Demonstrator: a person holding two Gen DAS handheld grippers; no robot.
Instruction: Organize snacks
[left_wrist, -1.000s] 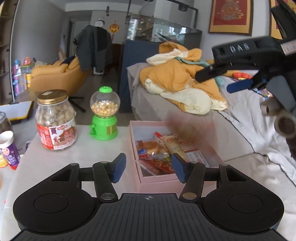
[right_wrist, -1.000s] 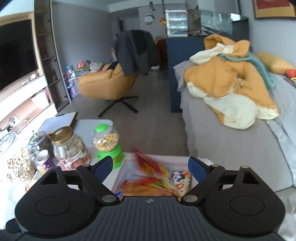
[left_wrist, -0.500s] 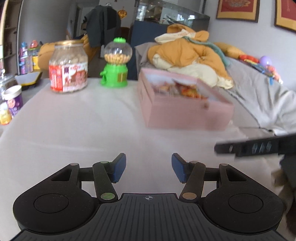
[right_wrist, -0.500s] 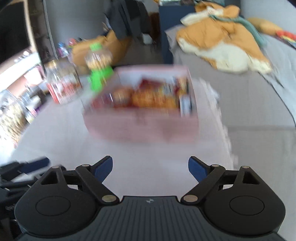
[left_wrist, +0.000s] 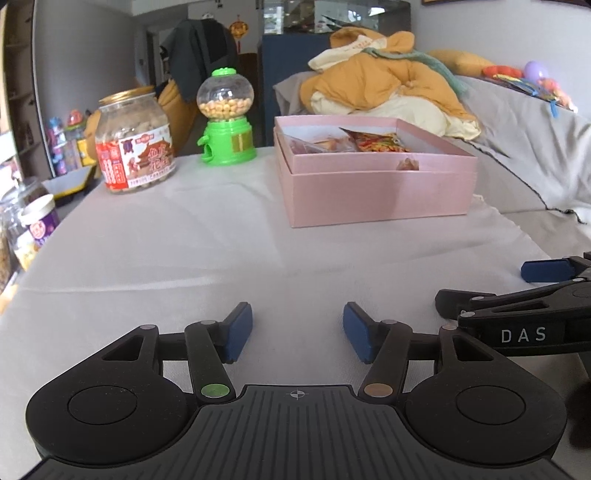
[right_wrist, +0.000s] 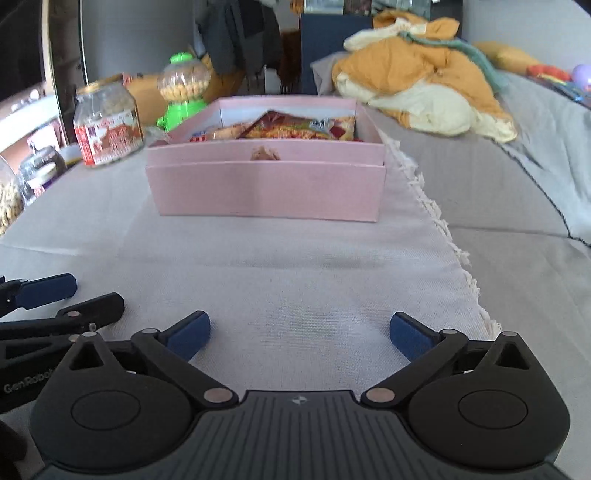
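Both tools were empty and low over the cloth-covered tabletop (left_wrist: 155, 254). From the left wrist view, the left tool (left_wrist: 297, 334) had its blue pads apart and still widening a little, with only bare cloth between them. Ahead and slightly right sat the pink snack box (left_wrist: 373, 192), open-topped, its tray nested in a deeper base or lid. Snack packets (left_wrist: 376, 142) showed over the rim. Behind it to the left stood a green gumball dispenser (left_wrist: 226, 118) and a gold-lidded peanut jar (left_wrist: 133, 142). The right tool poked in from the right edge, well short of the box.

From the right wrist view, the right tool (right_wrist: 299, 334) was spreading wide, nothing between its pads. The box (right_wrist: 266, 188) lay straight ahead, the packets (right_wrist: 299, 129) heaped toward its far wall.

By my judgement, the foil packets would be light, crinkly and slippery, and the biscuits or chips inside easily crushed; a pinch on a crimped end seam should hold better than a squeeze across the puffed middle. The box looked like stiff card with thin walls, likely light even when filled. Gripping one wall risks bending it or lifting only the inner tray, so opposite sides, one tool each, seem safer. The jar would be heavier, hard and smooth.
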